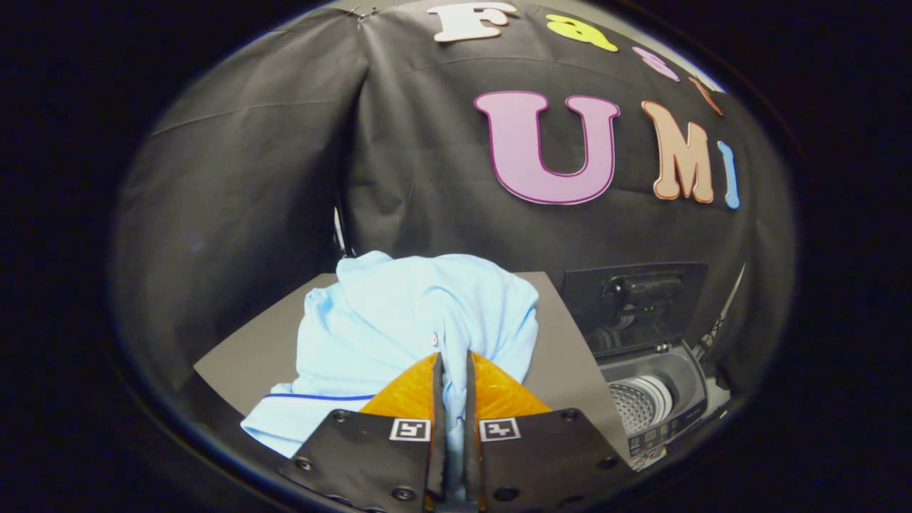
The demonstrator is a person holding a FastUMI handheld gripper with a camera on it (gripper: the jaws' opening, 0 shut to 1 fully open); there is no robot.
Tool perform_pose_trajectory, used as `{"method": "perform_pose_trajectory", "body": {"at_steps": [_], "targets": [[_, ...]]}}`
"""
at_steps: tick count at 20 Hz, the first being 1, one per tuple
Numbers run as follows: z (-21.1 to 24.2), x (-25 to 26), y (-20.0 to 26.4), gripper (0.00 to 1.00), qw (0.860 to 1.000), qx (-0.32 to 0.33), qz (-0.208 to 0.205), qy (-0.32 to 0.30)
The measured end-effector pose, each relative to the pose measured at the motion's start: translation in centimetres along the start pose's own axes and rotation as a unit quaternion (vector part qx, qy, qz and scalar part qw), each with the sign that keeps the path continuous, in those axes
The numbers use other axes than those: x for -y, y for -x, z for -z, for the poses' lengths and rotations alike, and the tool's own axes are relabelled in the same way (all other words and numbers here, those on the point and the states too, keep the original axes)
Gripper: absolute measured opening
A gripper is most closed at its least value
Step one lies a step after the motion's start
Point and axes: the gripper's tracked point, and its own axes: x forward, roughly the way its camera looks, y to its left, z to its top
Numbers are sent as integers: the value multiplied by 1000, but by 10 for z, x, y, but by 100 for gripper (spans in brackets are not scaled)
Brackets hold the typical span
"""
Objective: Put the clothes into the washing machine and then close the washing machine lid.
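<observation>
A light blue shirt (pixel 399 313) with a dark blue trim line hangs bunched up over the grey table (pixel 242 356). My gripper (pixel 453 360) is shut on a fold of the shirt, and cloth shows in the narrow gap between the two fingers. To the right of the table stands a small top-loading washing machine (pixel 652 402). Its dark lid (pixel 634 303) is raised upright at the back and the ribbed drum (pixel 638 402) lies open below it.
The black booth cloth closes off the back and both sides. The grey table's right edge (pixel 570 335) runs close along the washer. A thin pole (pixel 340 231) stands at the booth corner behind the shirt.
</observation>
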Motion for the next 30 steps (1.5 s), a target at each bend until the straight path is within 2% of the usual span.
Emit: {"method": "perform_pose_trajectory", "body": {"at_steps": [1,2,7,13,30], "targets": [[-1,-4,4,11,1000,2,-1,1],[-1,-2,1,3,1000,2,-3,7],[-1,0,0,3,1000,13,-11,-6],[-2,14,1,2,1000,19,2,24],[-15,150,16,2,992,75,98,9]]}}
